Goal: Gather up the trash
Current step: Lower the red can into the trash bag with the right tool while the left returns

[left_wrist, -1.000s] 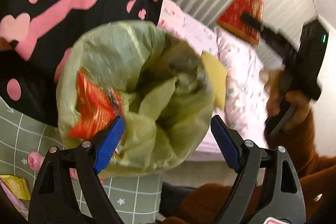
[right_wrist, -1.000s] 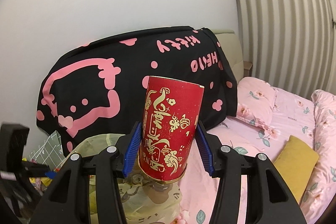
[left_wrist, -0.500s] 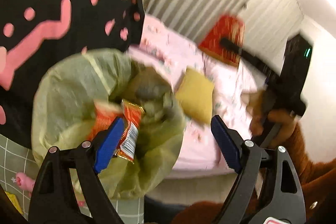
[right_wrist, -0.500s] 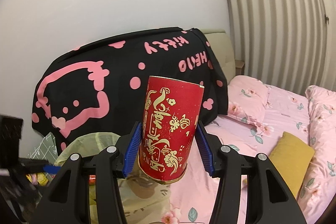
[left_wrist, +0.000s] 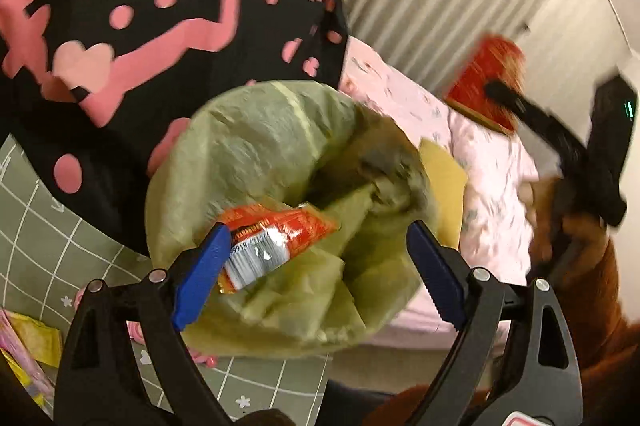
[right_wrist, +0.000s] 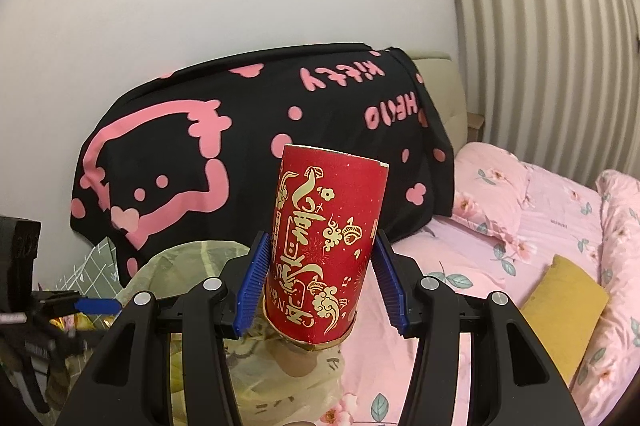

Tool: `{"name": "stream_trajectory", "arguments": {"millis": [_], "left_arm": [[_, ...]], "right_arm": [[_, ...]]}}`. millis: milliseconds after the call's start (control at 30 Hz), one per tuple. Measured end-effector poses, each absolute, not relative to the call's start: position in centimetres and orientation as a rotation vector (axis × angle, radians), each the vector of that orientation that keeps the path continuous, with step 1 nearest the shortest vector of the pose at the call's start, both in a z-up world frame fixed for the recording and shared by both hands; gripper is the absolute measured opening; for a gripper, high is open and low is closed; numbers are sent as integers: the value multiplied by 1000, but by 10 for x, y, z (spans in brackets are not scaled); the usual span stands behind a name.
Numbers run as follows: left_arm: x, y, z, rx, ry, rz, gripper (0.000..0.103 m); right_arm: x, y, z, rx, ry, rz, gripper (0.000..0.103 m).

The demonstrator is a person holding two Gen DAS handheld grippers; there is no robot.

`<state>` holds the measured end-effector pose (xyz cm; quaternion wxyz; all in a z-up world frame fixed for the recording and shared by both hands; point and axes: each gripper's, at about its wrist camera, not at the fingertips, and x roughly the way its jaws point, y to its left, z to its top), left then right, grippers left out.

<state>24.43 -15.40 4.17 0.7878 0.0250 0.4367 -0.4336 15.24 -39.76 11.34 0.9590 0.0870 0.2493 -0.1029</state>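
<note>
Right gripper (right_wrist: 320,282) jaws clamp red can (right_wrist: 326,246) above green bag (right_wrist: 188,262).

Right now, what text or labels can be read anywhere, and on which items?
"HELLO Kitty", upside down: black blanket.
Gold Chinese characters, not legible to me: red can in the right hand-held gripper.
Barcode digits, too blurred: orange wrapper in the green trash bag.
</note>
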Motion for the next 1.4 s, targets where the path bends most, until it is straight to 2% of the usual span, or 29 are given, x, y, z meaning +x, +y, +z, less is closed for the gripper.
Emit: {"name": "stream_trajectory", "arguments": {"millis": [200,333,533,800,967,1133,1400], "left_arm": [[241,-149,55,-96,865,-979,87],[253,-131,73,-242,798,-954,92],[256,-98,87,-176,715,-690,92],[217,-16,61,-140,665,-384,92],[191,34,36,-163,690,-276,92],[178,79,15,-225,721,-189,92],[161,129,1,-249,721,-79,92]], "right_arm": [[154,-395,120,170,484,-213,49],[152,-397,121,182,479,-212,49],[160,-375,109,225,524,-119,49],[193,-279,99,196,569,155,48],[214,-239,54,75,716,155,48],[217,-247,16,50,848,51,48],[200,-257,25,25,842,-94,55]]}}
